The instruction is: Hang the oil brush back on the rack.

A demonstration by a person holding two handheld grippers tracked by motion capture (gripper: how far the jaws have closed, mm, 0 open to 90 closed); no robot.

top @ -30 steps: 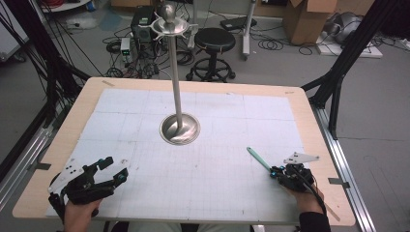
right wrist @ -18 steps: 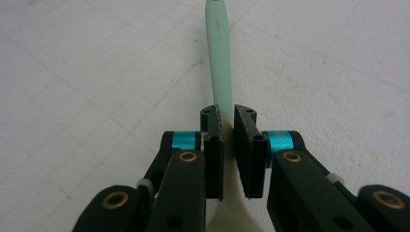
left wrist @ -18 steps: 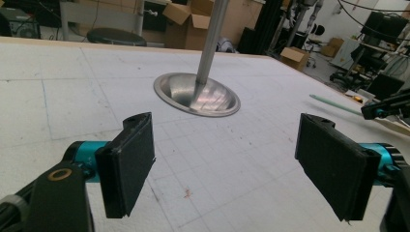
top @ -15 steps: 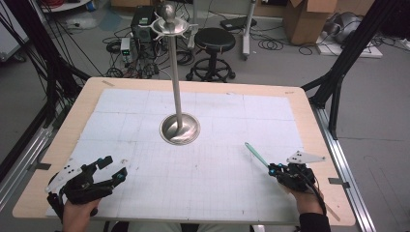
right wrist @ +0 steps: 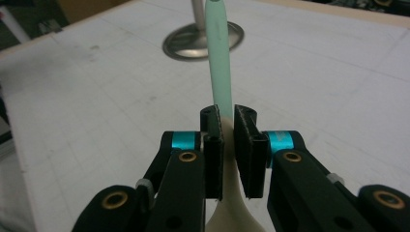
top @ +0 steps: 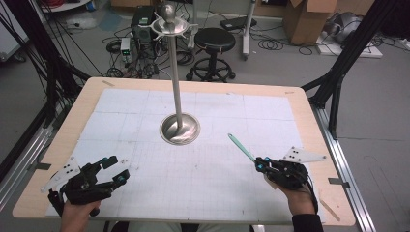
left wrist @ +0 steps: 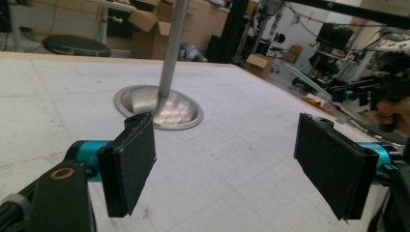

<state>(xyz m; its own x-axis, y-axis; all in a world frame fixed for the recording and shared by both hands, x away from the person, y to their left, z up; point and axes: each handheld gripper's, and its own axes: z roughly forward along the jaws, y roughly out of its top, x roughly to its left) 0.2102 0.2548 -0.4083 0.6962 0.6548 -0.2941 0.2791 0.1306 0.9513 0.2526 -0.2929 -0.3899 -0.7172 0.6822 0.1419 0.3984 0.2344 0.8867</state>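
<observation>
My right gripper [top: 261, 166], at the near right of the table [top: 309, 121], has its jaws closed tight on a pale green spoon [top: 241, 147]. In the right gripper view the spoon's [right wrist: 218, 58] slim handle rises from between the pads, which press on it from both sides, while its cream-coloured wider end shows below the jaws. From the high view the handle slants up and away from my right hand [top: 297, 193], toward the middle of the table, clear of the gridded white mat [top: 217, 193].

My left gripper [top: 115, 170] hovers at the near left corner with its jaws spread wide and nothing between them; the left gripper view shows the two black pads [left wrist: 129, 162] well apart over bare mat.

A metal stand [top: 179, 126], a tall pole on a round domed base, rises from the centre of the table, well apart from both grippers. In the left gripper view its base [left wrist: 158, 105] lies ahead of the open jaws, with my right gripper [left wrist: 360, 89] and the spoon farther off at the right.
</observation>
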